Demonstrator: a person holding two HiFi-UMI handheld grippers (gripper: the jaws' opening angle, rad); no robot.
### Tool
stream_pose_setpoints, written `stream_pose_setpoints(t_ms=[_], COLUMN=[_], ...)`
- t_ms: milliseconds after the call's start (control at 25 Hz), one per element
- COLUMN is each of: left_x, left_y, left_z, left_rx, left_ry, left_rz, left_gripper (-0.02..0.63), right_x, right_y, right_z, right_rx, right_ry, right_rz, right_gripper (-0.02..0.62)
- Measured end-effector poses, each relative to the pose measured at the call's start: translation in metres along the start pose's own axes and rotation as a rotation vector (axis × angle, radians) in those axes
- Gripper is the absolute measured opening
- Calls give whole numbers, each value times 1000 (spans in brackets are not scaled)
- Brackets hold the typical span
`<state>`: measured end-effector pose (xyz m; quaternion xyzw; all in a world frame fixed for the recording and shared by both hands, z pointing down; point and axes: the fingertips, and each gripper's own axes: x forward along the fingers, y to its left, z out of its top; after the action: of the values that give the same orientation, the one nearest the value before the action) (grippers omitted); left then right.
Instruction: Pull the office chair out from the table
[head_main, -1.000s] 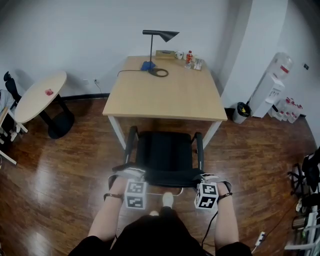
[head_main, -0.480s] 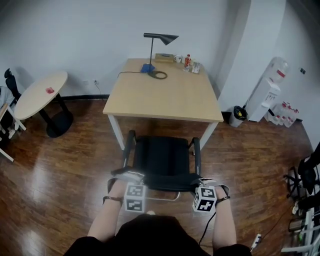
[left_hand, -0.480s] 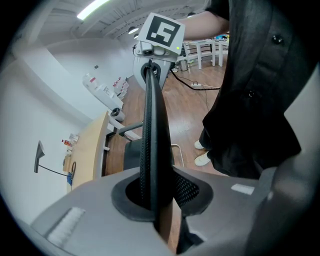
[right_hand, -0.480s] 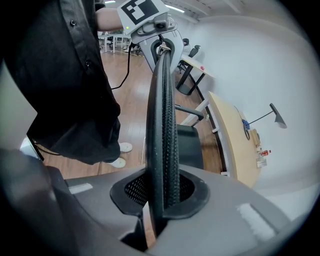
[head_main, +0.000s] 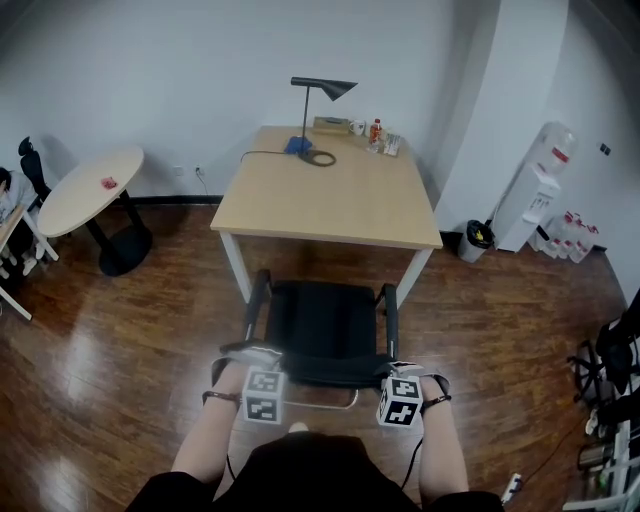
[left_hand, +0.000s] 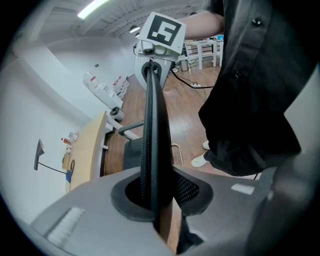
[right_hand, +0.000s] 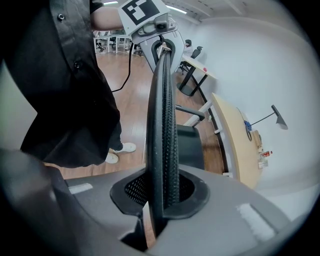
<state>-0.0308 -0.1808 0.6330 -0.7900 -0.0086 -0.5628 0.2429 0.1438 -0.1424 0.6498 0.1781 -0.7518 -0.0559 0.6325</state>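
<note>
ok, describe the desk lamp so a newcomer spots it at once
Find the rectangular wooden table by the far wall, with the black chair in front. At its far edge stands the lamp: black, thin stem, cone head, much taller than the cup and bottle beside it.

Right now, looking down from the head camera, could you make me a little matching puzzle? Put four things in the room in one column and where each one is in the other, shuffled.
Things:
1. office chair
2. desk lamp
3. round table
4. water dispenser

Places or states:
A. at the right, beyond the white pillar
B. at the far end of the rectangular table
C. at the far left of the picture
D. backrest clamped by the left gripper and right gripper

Pairs: 1-D, 2-B, 3-C, 4-A.
</note>
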Motion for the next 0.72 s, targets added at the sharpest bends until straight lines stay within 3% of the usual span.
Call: stream_pose_setpoints(t_ms=[720], left_x=[-16], left_y=[-41], left_z=[10], left_rx=[-17], left_ry=[9], left_rz=[-12], left_gripper=[80], right_x=[-18], right_y=[48], right_z=[4], right_rx=[-6], right_ry=[-12], right_rz=[31], right_gripper=[67])
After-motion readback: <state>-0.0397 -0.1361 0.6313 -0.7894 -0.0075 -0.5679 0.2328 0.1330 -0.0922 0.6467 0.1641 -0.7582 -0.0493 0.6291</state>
